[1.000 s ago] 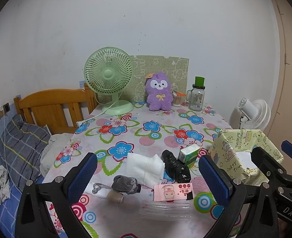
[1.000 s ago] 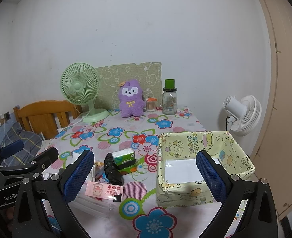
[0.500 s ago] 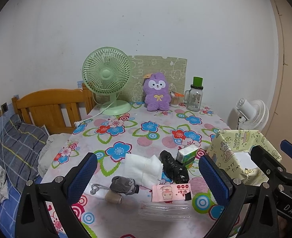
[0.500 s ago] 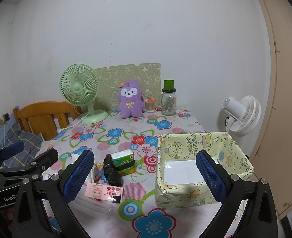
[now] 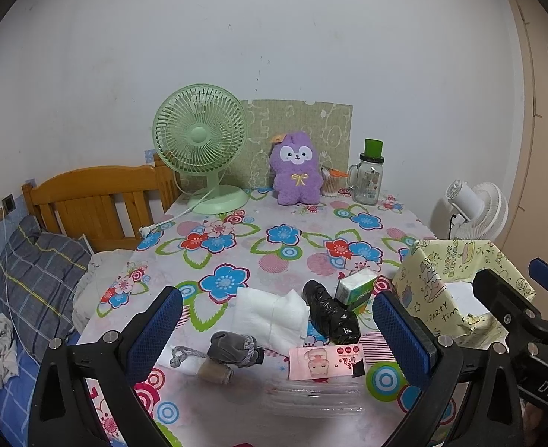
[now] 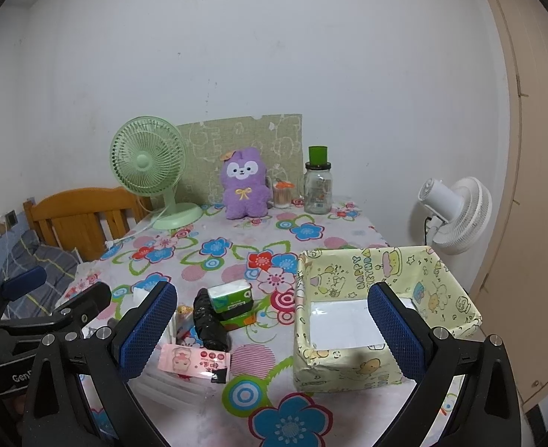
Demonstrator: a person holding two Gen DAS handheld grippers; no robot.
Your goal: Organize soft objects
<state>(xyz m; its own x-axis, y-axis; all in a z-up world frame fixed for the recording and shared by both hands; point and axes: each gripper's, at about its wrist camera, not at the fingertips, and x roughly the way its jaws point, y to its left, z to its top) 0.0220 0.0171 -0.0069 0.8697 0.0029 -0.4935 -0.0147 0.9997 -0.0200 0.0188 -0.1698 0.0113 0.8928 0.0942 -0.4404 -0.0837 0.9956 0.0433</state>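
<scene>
On the flowered tablecloth (image 5: 236, 246) near the front lie a white folded cloth (image 5: 270, 314), a grey drawstring pouch (image 5: 233, 348), a black crumpled bag (image 5: 329, 314) (image 6: 208, 320), a green tissue pack (image 5: 355, 287) (image 6: 231, 296) and a pink packet (image 5: 326, 361) (image 6: 195, 361). A yellow paper-covered box (image 6: 382, 313) (image 5: 456, 298) stands at the right, open and holding nothing. A purple plush toy (image 5: 296, 173) (image 6: 244, 184) sits at the back. My left gripper (image 5: 277, 339) hovers open above the small items. My right gripper (image 6: 270, 331) is open too, between the items and the box.
A green fan (image 5: 203, 145), a glass jar with a green lid (image 5: 368, 178) and a toothpick holder (image 6: 283, 193) line the back edge. A clear plastic lid (image 5: 311, 396) lies at the front. A wooden bed frame (image 5: 95, 201) is left, a white fan (image 6: 456, 212) right.
Both views have pulled back slightly, so the table items sit a little lower and farther. Nothing on the table moved and both grippers stayed open.
</scene>
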